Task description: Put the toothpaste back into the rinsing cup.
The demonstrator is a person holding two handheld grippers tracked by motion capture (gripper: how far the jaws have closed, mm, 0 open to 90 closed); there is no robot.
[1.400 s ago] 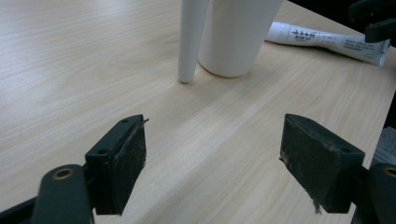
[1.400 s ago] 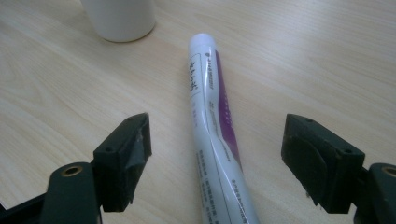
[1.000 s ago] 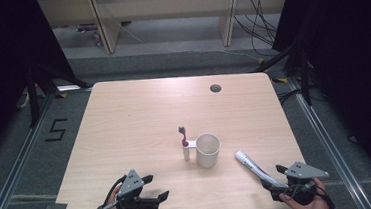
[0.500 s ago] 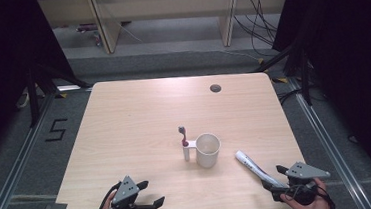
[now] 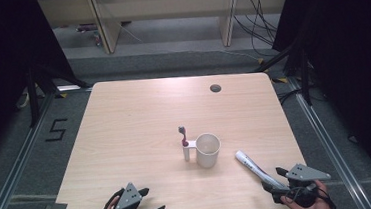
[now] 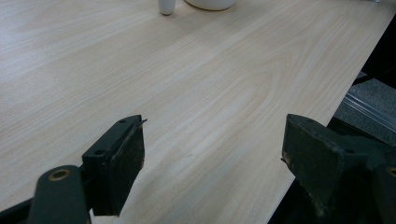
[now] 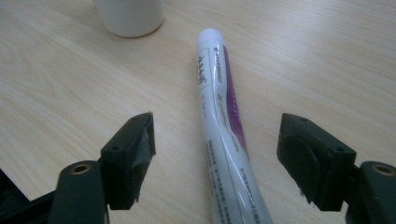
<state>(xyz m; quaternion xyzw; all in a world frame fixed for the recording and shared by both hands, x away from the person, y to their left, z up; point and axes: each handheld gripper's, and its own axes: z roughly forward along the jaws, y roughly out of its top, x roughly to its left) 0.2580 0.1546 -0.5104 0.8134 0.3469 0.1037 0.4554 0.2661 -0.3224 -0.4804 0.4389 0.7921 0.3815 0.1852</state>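
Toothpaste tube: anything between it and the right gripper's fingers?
Nothing visible. The toothpaste tube lies flat on the table, already between the open fingers of the right gripper, which have just been closing; neither pad touches it. The white cup stands farther off.

The pale wooden table [image 5: 141,138] lay bare across its far half and left side, giving open passage there apart from a small dark round grommet hole [image 5: 216,88] near the far edge. Near the middle stood a white cylindrical cup [image 5: 207,150], with a white toothbrush holder carrying a red-handled toothbrush [image 5: 185,144] just beside it on the left; they blocked the centre. A white and purple toothpaste tube [image 7: 224,116] lay flat between the cup and the near right corner, running between the open jaws of the right gripper [image 7: 217,154], untouched by either pad. The left gripper [image 6: 212,154] faced clear tabletop.
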